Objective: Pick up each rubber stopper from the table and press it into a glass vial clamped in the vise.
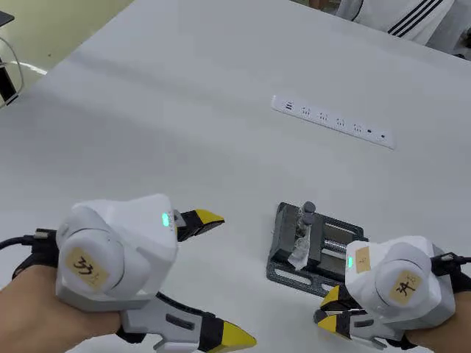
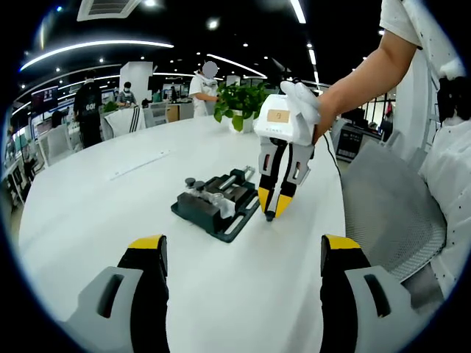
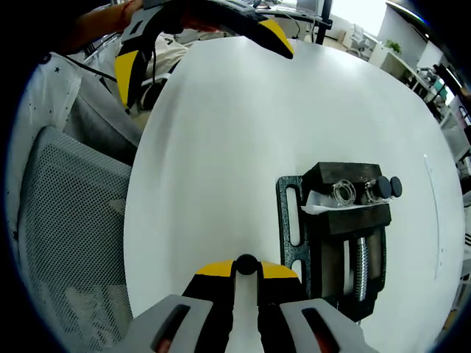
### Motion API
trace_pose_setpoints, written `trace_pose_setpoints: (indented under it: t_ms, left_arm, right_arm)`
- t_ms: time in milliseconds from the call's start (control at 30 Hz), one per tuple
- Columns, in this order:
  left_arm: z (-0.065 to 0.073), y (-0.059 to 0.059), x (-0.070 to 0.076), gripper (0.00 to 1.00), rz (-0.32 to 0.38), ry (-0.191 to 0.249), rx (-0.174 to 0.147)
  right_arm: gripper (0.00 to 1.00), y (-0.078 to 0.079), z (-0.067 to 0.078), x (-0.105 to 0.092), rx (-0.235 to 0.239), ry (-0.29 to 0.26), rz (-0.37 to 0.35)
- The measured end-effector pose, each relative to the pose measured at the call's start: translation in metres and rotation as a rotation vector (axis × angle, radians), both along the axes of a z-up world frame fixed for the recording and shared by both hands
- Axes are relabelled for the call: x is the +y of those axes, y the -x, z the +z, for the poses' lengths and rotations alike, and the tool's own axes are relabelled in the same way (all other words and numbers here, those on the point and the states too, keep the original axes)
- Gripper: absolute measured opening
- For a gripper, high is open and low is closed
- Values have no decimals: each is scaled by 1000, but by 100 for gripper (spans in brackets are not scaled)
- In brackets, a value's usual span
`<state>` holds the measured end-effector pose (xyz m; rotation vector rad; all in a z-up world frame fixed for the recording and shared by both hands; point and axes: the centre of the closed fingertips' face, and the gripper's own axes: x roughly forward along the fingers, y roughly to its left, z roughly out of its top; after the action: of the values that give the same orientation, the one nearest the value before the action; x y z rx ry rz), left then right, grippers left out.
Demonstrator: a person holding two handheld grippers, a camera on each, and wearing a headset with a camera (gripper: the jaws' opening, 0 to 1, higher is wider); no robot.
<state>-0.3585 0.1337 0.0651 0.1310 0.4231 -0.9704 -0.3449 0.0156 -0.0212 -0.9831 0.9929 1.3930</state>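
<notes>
White tabletop (image 1: 184, 110), open-plan office. A dark rubber stopper (image 3: 246, 265) is pinched by the right gripper (image 3: 246, 273) beside the black metal vise (image 3: 346, 217), where clear glass vials (image 3: 343, 193) are clamped upright. The left gripper (image 2: 243, 246) is held agape.

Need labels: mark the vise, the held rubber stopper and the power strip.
vise (image 3: 335, 217), right gripper view, black block
rubber stopper (image 3: 246, 265), right gripper view, dark top
power strip (image 1: 333, 121), head view, casing middle

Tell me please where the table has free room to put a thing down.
The table is bare between the power strip and the vise, and wide open on the far left, beyond the left gripper. It is crowded at the vise's near side, where the right gripper holds a stopper.
</notes>
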Motion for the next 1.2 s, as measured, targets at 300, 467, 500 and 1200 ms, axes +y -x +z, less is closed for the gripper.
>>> trace_pose_setpoints:
  t_ms: [300, 467, 500, 1200]
  left_arm:
    - [-1, -5, -1, 86, -6, 8, -11]
    - [-2, -10, 0, 87, -7, 18, -16]
    - [-2, -12, 1, 87, -7, 19, -18]
    - [-2, -30, 7, 90, 35, 87, -26]
  right_arm:
    - [6, -17, 36, 8, 1, -70, -72]
    - [6, -32, 58, 18, -9, -115, -107]
    - [6, -34, 61, 20, -10, -121, -112]
    - [5, -68, 82, 54, -23, -169, -142]
